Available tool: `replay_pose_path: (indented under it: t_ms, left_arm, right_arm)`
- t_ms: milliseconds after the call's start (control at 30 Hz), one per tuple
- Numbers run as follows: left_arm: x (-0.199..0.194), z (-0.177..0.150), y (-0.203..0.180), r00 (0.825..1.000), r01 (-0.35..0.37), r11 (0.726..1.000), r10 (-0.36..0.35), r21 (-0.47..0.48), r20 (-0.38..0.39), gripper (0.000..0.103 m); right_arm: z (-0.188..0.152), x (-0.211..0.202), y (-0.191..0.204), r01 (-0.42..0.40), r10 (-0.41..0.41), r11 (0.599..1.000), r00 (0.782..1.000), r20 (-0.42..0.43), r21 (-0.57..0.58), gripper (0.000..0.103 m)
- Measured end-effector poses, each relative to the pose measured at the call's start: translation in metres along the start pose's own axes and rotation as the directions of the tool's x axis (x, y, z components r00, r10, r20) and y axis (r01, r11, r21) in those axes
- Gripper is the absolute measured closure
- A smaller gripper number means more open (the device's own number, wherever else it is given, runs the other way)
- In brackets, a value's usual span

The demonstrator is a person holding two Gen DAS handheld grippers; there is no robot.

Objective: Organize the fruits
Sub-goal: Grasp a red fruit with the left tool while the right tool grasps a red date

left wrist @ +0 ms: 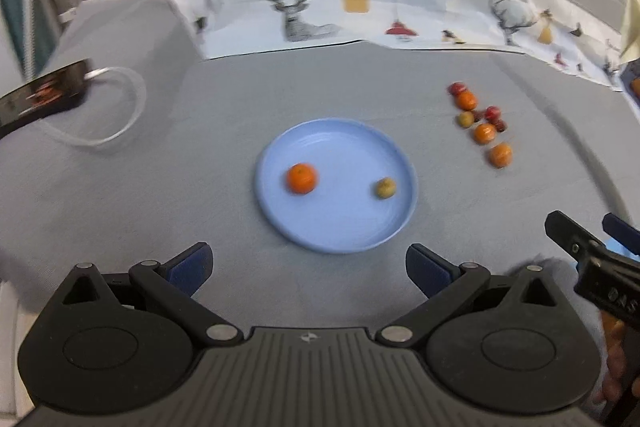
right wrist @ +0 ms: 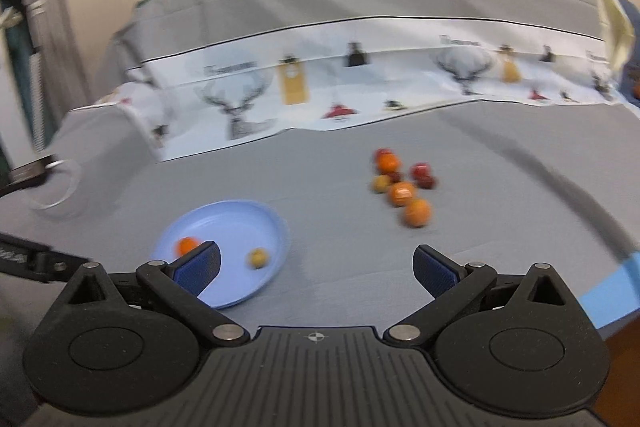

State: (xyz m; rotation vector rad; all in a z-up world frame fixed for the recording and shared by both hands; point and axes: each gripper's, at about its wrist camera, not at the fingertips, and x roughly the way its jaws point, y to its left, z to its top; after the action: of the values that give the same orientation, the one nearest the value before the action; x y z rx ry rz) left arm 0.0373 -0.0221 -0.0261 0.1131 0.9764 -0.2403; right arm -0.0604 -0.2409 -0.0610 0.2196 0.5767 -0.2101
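Two fruits lie on the blue plate in the middle of the grey-covered surface: an orange on its left side and a small yellowish fruit on its right, well apart from each other. To the right of the plate, and farther back, a loose cluster of fruit rests on the cloth, mixing orange, red and yellowish pieces; blur hides their exact count. The left claw hangs just near of the plate, its blue-padded fingers spread wide with nothing between them. The right claw is likewise spread and empty, held near and to the right of the plate, with the cluster ahead of it; in the right wrist view its left finger overlaps the plate's near edge. Along the far side runs a white cloth printed with deer and lamps. At the far left a black device with a clear looping cable lies on the surface.
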Motion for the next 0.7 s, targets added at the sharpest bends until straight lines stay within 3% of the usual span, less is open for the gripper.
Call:
replay_pose_path:
  t_ms: [100, 400, 533, 700]
  left_arm:
    - [0.016, 0.018, -0.016, 0.999, 0.036, 0.999, -0.036, 0.014, -0.003, 0.000]
    - [0.089, 0.094, -0.080, 0.999, 0.032, 0.992, -0.036, 0.124, 0.026, 0.000]
    - [0.136, 0.130, -0.111, 0.998, 0.055, 0.985, -0.059, 0.161, 0.018, 0.000]
    - [0.199, 0.168, -0.145, 0.997, 0.072, 0.976, -0.069, 0.204, -0.025, 0.000]
  right_arm:
    - [0.012, 0.021, -0.029, 0.056, -0.056, 0.998, 0.998, -0.002, 0.039, 0.001]
    - [0.053, 0.120, -0.102, 0.173, -0.169, 0.977, 0.985, -0.044, 0.124, 0.001]
    - [0.070, 0.187, -0.127, 0.218, -0.210, 0.970, 0.974, -0.085, 0.103, 0.001]
    - [0.072, 0.258, -0.143, 0.218, -0.208, 0.975, 0.963, -0.173, 0.036, 0.001]
